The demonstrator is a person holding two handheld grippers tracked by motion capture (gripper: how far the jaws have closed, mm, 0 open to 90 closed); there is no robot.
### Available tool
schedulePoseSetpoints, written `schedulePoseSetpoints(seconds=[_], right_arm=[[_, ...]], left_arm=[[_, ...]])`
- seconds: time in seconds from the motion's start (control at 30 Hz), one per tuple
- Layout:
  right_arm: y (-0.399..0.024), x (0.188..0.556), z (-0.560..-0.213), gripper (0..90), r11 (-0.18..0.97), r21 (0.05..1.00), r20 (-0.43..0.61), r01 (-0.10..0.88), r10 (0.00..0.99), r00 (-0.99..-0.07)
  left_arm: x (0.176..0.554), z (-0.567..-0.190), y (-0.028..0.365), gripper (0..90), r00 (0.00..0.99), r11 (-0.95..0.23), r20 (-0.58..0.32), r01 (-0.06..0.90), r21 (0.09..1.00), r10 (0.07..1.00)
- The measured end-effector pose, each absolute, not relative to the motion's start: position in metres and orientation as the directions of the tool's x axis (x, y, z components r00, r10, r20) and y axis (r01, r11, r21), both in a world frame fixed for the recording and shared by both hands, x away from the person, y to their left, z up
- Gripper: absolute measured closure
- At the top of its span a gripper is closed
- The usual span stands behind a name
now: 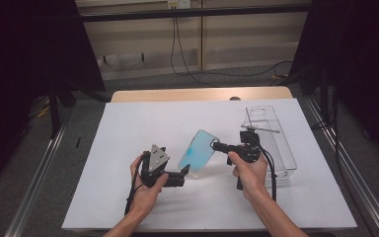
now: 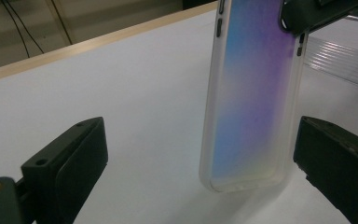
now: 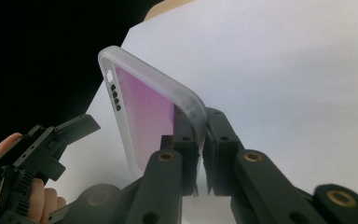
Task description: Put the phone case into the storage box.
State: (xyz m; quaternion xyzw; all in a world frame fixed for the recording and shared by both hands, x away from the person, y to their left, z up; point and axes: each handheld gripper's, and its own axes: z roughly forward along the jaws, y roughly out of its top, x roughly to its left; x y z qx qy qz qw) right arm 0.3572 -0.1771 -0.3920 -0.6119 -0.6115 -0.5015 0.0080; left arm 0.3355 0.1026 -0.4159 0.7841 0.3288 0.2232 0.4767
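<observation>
A translucent phone case [image 1: 199, 153] with a blue-to-purple sheen stands tilted on the white sheet, its lower end near the surface. My right gripper [image 1: 218, 146] is shut on its upper corner; in the right gripper view the jaws [image 3: 203, 135] pinch the frosted rim of the case [image 3: 144, 107]. My left gripper [image 1: 185, 171] is open at the case's lower end. In the left gripper view its jaws [image 2: 200, 163] stand wide on either side of the case [image 2: 251, 102], and neither pad touches it. The right gripper's jaw [image 2: 317, 14] shows at the case's top.
A clear plastic box [image 1: 271, 143] lies at the right, just behind my right hand. The white sheet [image 1: 128, 148] covers most of the wooden table [image 1: 197, 94]. Black curtains hang at both sides, and cables run across the floor beyond.
</observation>
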Motion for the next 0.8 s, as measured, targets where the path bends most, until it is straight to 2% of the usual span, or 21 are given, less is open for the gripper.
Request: schedulePoseSetpoints(seconds=[0.8], right_arm=[[-0.198,0.353,-0.368,84.5,-0.246,0.721,0.549,0.647,0.772,-0.319]], left_arm=[[0.346,-0.421,0.123,4.5,0.655,-0.250,0.002,0.286,0.925,0.756]])
